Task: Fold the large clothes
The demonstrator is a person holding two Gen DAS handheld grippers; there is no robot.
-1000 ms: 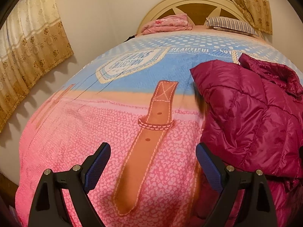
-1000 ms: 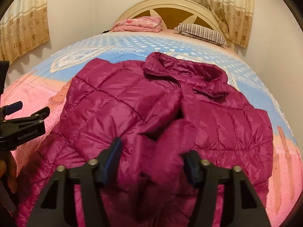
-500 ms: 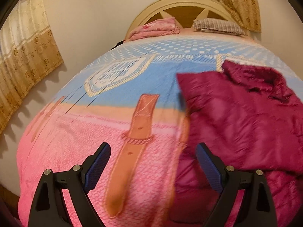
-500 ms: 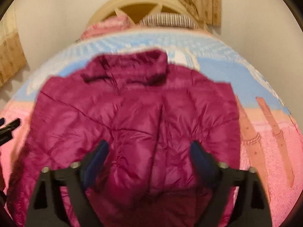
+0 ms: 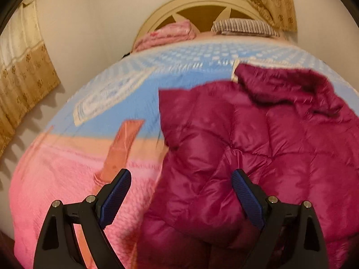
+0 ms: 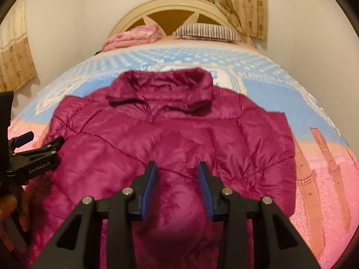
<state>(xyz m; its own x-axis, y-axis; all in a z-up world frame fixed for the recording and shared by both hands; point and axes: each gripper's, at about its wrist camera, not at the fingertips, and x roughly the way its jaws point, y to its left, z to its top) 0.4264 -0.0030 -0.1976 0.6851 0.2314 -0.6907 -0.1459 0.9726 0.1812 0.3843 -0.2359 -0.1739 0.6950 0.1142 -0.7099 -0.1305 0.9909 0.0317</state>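
Note:
A magenta puffer jacket [image 6: 175, 139] lies on the bed, collar toward the headboard, sleeves folded in. In the left wrist view the jacket [image 5: 258, 145] fills the right half. My left gripper [image 5: 180, 186] is open and empty, over the jacket's left edge near the hem. It also shows at the left edge of the right wrist view [image 6: 33, 148]. My right gripper [image 6: 177, 177] hovers over the jacket's lower middle with its jaws partly open; a bulge of fabric lies below and between the blue pads, and nothing is clearly pinched.
The bed carries a pink and blue quilt [image 5: 67, 179] with orange strap prints. A folded pink blanket [image 6: 134, 37] and a striped pillow [image 6: 206, 31] lie at the headboard [image 6: 177, 9]. Curtains [image 5: 20, 78] hang on the walls at left and back.
The right gripper let go of the sleeve it held, opened wide, then narrowed over the jacket's lower middle. The left gripper swung right, from over the quilt onto the jacket's left edge.

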